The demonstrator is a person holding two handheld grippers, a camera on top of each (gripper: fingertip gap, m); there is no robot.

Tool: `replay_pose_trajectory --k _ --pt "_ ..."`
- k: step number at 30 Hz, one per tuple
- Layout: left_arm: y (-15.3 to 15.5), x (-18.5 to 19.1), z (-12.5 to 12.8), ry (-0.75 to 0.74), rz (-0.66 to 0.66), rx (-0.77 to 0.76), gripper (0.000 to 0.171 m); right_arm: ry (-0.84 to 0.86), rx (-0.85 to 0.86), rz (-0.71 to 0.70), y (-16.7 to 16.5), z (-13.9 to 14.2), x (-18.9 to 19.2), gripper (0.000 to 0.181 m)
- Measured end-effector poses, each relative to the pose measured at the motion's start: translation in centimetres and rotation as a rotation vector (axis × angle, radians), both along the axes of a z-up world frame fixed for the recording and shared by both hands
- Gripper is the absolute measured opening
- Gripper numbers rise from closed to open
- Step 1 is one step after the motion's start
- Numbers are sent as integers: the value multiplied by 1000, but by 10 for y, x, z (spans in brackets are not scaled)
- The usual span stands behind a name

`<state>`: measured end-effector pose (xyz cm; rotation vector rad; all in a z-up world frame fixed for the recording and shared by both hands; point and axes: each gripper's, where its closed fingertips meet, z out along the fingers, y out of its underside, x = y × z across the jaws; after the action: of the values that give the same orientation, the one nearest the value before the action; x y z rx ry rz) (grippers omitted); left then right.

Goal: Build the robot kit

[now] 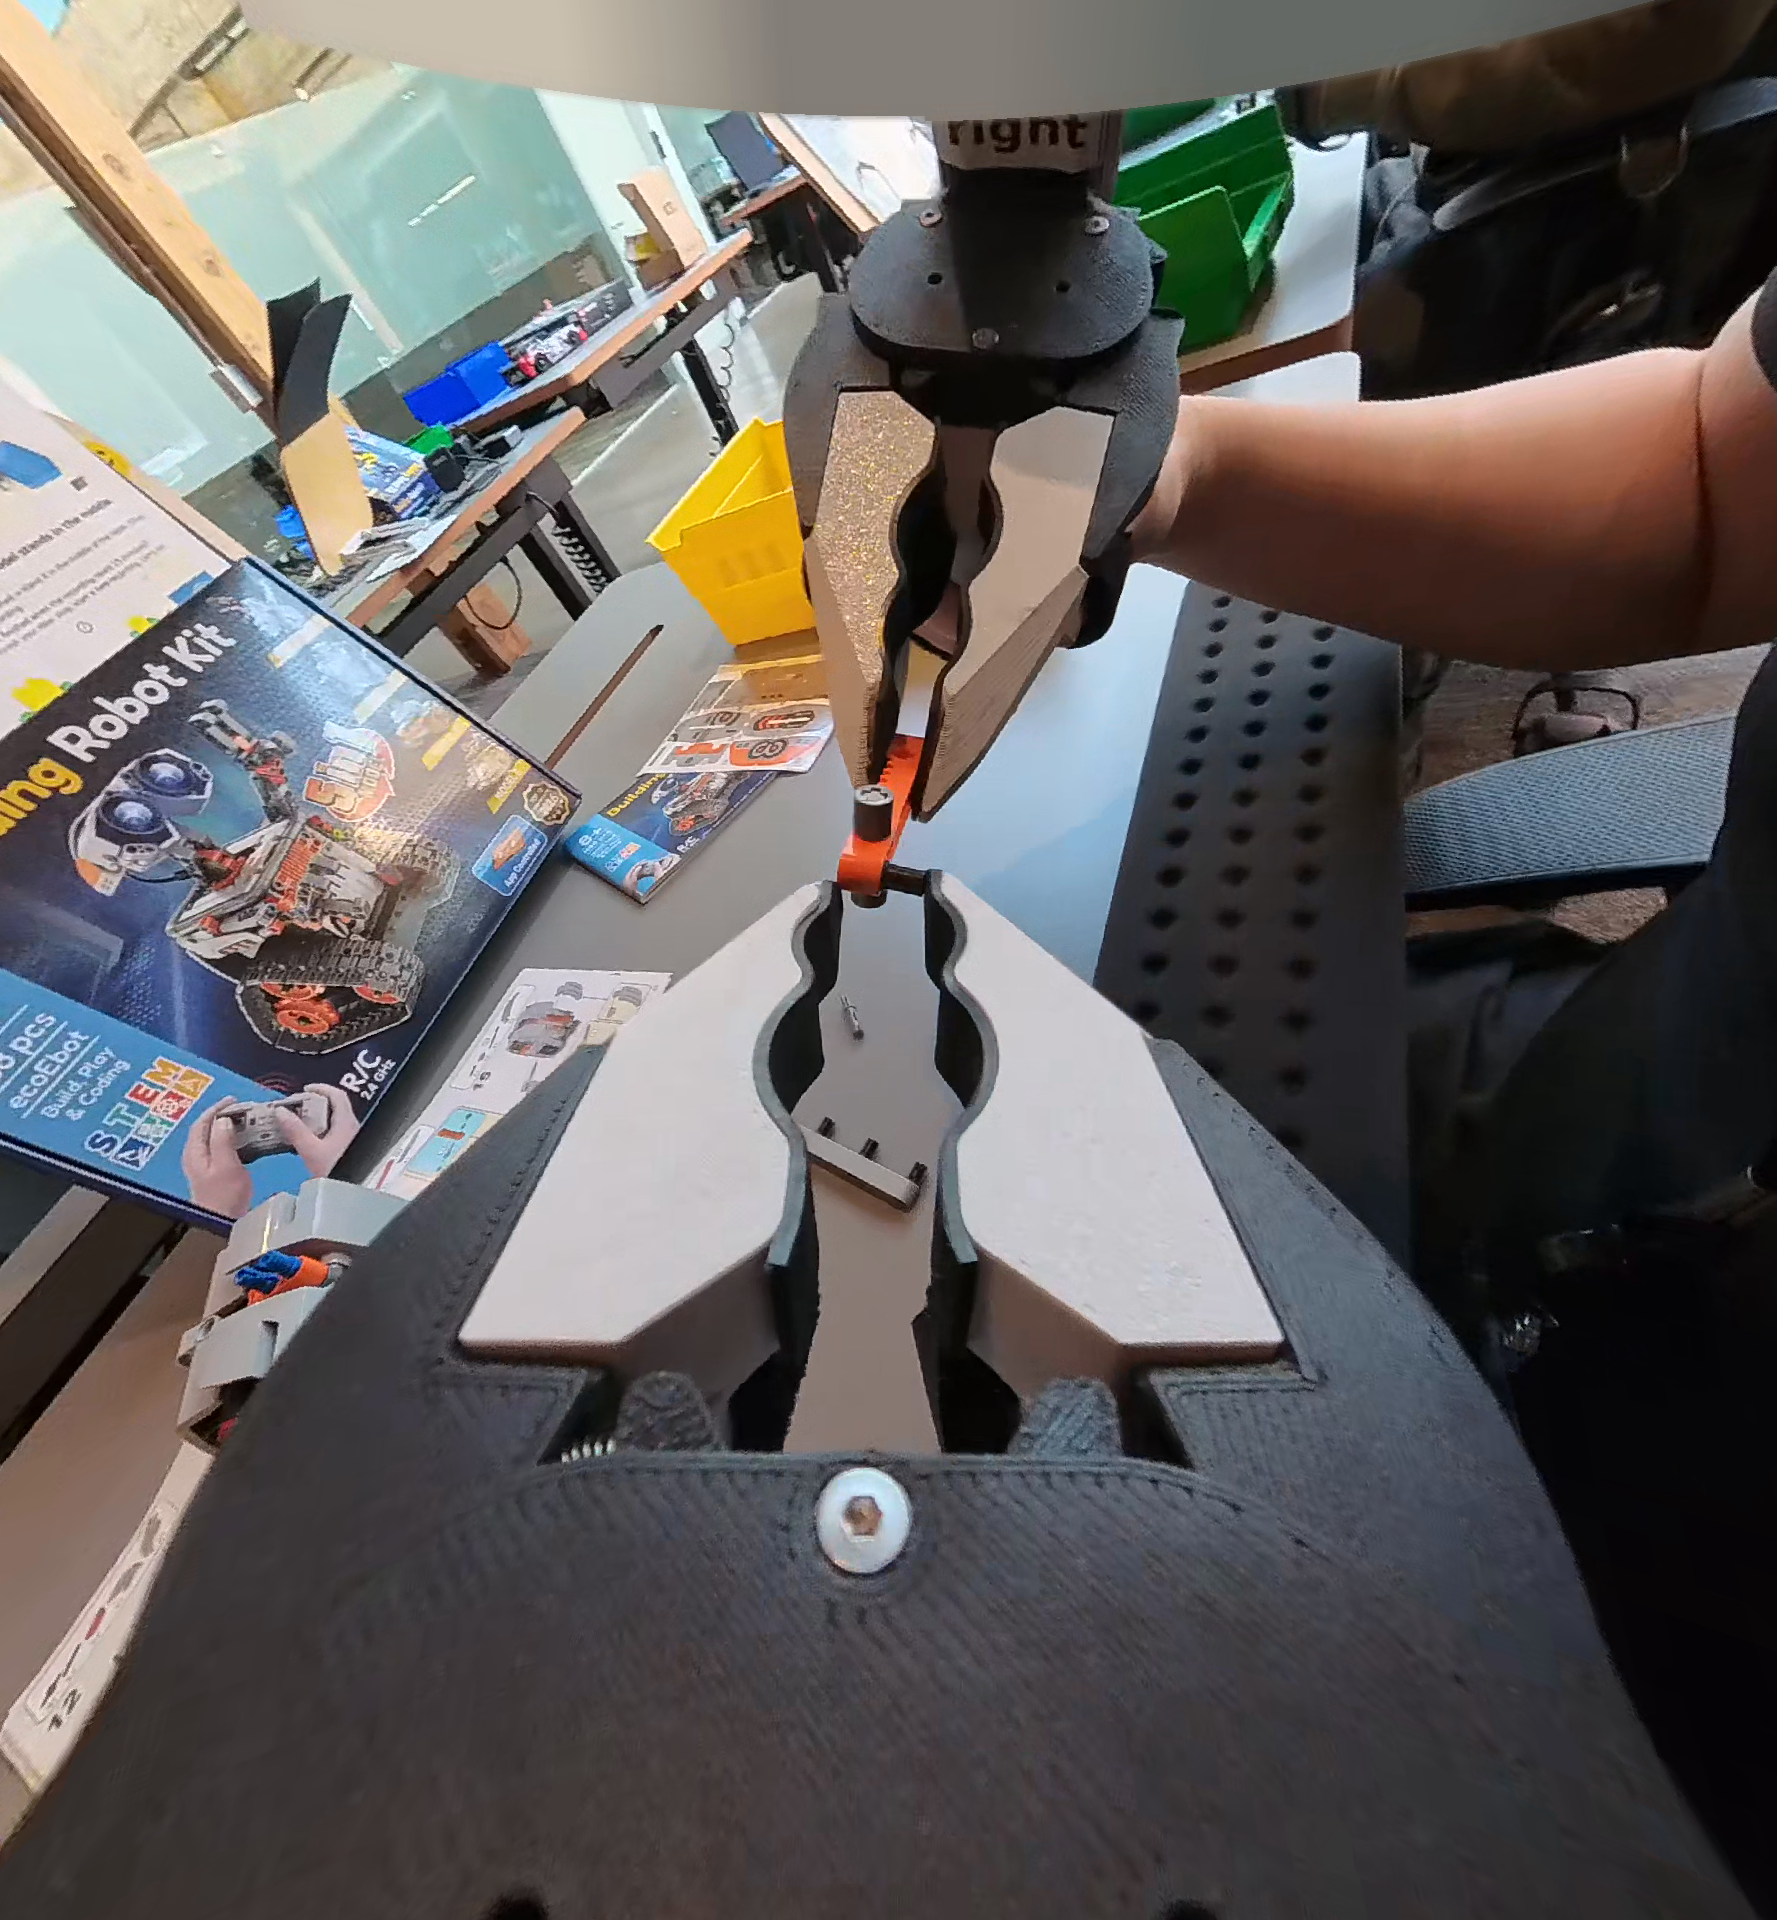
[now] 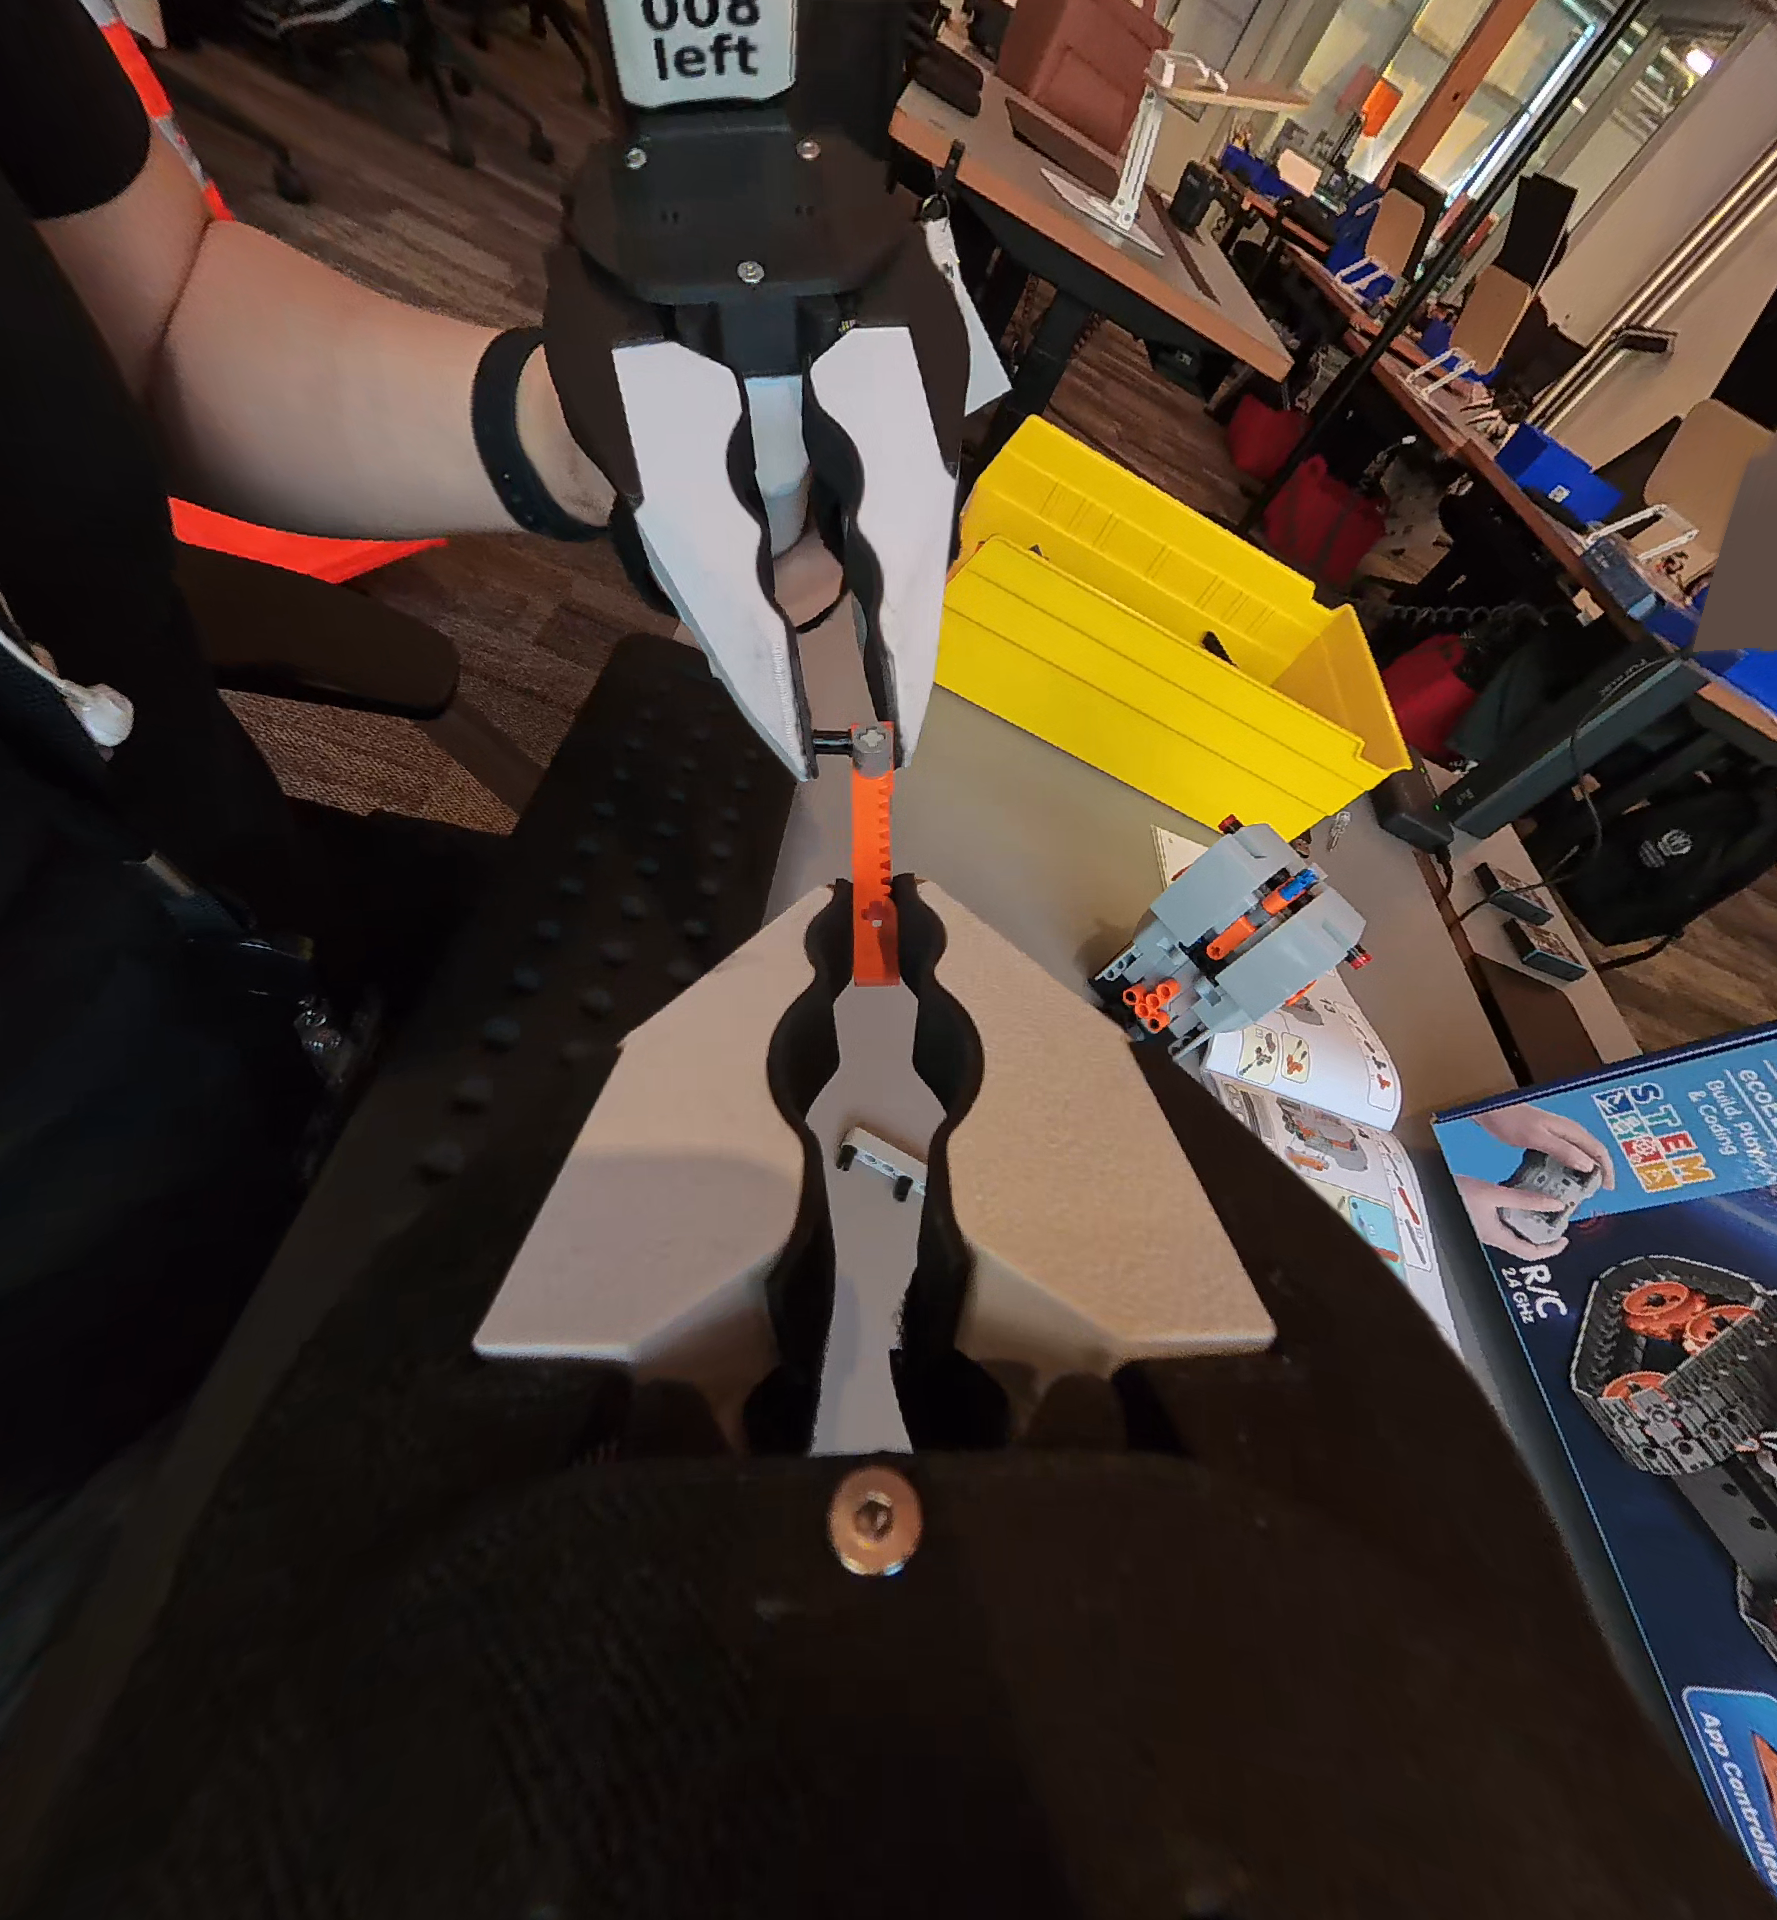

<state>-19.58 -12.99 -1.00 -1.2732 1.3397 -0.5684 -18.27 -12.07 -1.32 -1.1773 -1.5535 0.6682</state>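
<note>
An orange toothed beam [image 2: 873, 914] is held between both grippers above the grey table [image 2: 1029, 862]. My right gripper [image 2: 873, 896] is shut on its lower part; in the left wrist view it [image 1: 899, 795] comes down from above. My left gripper [image 1: 879, 883] is shut across the beam's other end [image 1: 856, 868] and a black pin [image 1: 905, 878] that sticks out of it sideways. A dark grey stud [image 1: 873, 816] sits on the beam. In the right wrist view the left gripper [image 2: 853, 753] pinches the pin [image 2: 827, 740] and a grey end piece [image 2: 873, 746].
A small grey beam with black pins [image 1: 868, 1164] and a tiny grey peg [image 1: 853, 1018] lie on the table below. A grey model [image 2: 1237, 935], an open booklet [image 2: 1310, 1081], the blue kit box [image 1: 188, 883] and yellow bins [image 2: 1175, 665] stand around. A black perforated chair [image 1: 1248, 831] stands at the table's edge. The grippers are tip to tip, or close to it. Both grippers' tips are roughly 20 cm from the grey model [image 2: 1237, 935].
</note>
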Motion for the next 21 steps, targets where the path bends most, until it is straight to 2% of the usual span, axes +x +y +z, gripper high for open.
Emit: replay_pose_trajectory --k 5,6,7,10,13,18,21 --pt "0 -1 3 -57 36 -9 13 22 17 -9 -1 2 -1 8" --pt "0 -2 5 -73 44 -3 0 24 18 -9 -1 1 -3 8" --pt "0 -2 6 -88 46 2 0 19 21 -11 -2 0 -4 8" --pt "-2 3 -4 -32 47 31 0 -15 93 -71 8 0 1 7" --pt "-1 6 -8 -36 69 36 0 -18 76 -104 18 3 7 7" --pt "8 -2 -1 -93 77 -36 9 -20 142 -105 18 9 12 7" --pt "6 -4 6 -77 40 -8 24 -27 263 -99 10 15 9 7"
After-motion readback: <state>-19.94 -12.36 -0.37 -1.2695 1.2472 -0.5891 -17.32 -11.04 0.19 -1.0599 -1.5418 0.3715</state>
